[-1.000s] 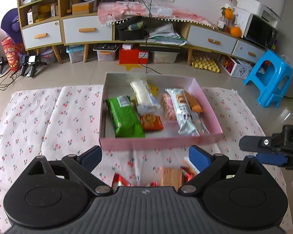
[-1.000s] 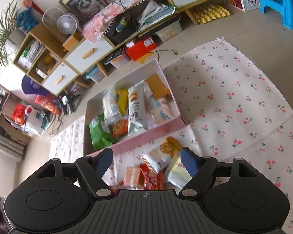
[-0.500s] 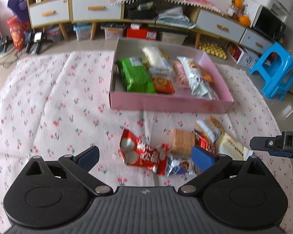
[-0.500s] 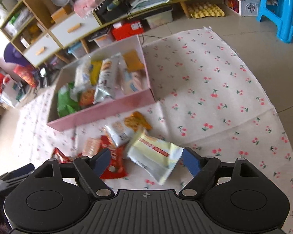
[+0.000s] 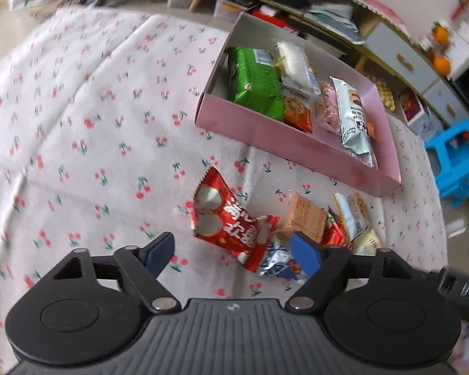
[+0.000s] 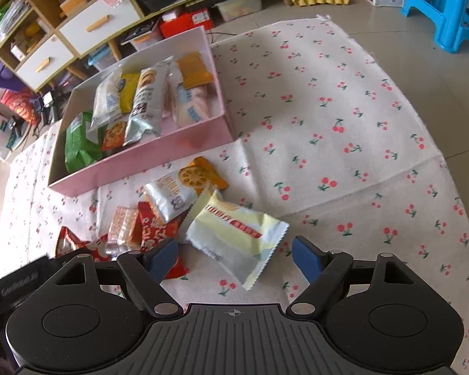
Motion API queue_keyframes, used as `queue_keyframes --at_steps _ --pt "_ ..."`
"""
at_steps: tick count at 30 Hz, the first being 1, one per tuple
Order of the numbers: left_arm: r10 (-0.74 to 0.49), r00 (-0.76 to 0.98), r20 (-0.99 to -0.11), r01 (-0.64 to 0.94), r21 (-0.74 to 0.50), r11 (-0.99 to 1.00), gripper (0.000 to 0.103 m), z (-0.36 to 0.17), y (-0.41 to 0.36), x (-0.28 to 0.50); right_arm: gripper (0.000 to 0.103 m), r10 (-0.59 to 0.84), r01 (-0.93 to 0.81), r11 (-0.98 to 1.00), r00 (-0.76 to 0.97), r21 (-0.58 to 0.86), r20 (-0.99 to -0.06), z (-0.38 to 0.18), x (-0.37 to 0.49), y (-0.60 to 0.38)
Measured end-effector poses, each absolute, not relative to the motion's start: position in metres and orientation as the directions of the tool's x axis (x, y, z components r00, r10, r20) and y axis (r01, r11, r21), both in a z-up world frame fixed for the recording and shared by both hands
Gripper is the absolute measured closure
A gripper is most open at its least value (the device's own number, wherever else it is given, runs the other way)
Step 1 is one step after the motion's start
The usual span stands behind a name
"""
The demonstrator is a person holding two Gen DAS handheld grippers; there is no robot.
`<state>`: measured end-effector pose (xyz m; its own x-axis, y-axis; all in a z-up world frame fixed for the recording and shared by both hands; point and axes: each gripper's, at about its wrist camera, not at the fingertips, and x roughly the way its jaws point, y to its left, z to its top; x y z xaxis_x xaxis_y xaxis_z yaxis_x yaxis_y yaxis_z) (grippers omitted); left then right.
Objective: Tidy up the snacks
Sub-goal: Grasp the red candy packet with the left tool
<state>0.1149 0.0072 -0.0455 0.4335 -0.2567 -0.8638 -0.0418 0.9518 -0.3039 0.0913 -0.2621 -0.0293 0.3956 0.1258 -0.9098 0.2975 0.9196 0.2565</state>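
On the soft cherry-print cloth [image 5: 93, 109], the left gripper [image 5: 233, 251] is closing around a crinkly red packet [image 5: 228, 222], pads not touching; the right gripper [image 6: 234, 257] is spread over a glossy pale-yellow pouch [image 6: 237, 234].

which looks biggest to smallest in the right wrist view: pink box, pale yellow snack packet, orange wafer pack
1. pink box, clearly largest though farther from the camera.
2. pale yellow snack packet, but it lies nearest the lens, which inflates it.
3. orange wafer pack, smallest, partly overlapped by neighbouring packets.
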Motion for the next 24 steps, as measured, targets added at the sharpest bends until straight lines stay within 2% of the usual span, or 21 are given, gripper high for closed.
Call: queue_keyframes --at_steps 4,11,12,14,15,16,17,18,19,24 --pt "-0.276 0.437 -0.856 -0.119 -0.359 0.926 0.038 -0.049 0.007 0.116 0.021 0.165 0.283 0.915 0.388 0.288 -0.907 -0.032 0.095 -0.253" --pt "-0.279 0.466 -0.84 -0.259 -0.431 0.865 0.045 -0.056 0.018 0.119 0.021 0.183 0.279 0.912 0.381 0.301 -0.907 -0.036 0.101 -0.236" --pt "-0.272 0.47 -0.839 -0.267 -0.43 0.862 0.048 -0.056 0.018 0.118 0.021 0.183 0.277 0.912 0.383 0.302 -0.905 -0.036 0.101 -0.234" --pt "-0.242 0.478 -0.844 -0.291 -0.412 0.863 0.06 -0.056 0.02 0.117 0.021 0.188 0.272 0.912 0.391 0.308 -0.901 -0.037 0.103 -0.232" --pt "-0.236 0.481 -0.844 -0.295 -0.409 0.864 0.06 -0.056 0.021 0.116 0.022 0.189 0.272 0.911 0.396 0.311 -0.899 -0.037 0.104 -0.23" --pt "-0.237 0.485 -0.842 -0.296 -0.413 0.861 0.064 -0.055 0.022 0.116 0.023 0.187 0.276 0.909 0.401 0.313 -0.897 -0.037 0.104 -0.229" --pt "-0.243 0.487 -0.839 -0.295 -0.42 0.858 0.07 -0.055 0.024 0.116 0.025 0.183 0.284 0.906 0.406 0.314 -0.896 -0.037 0.105 -0.229" --pt "-0.255 0.487 -0.835 -0.289 -0.43 0.855 0.073 -0.055 0.025 0.117 0.033 0.183 0.292 0.902 0.411 0.319 -0.893 -0.037 0.105 -0.229" --pt "-0.253 0.481 -0.839 -0.289 -0.425 0.858 0.074 -0.054 0.026 0.117 0.039 0.189 0.295 0.898 0.411 0.326 -0.892 -0.037 0.107 -0.229" --pt "-0.26 0.466 -0.846 -0.237 -0.403 0.884 0.075 -0.051 0.026 0.121 0.054 0.237 0.315 0.871 0.404 0.377 -0.884 -0.042 0.109 -0.228"
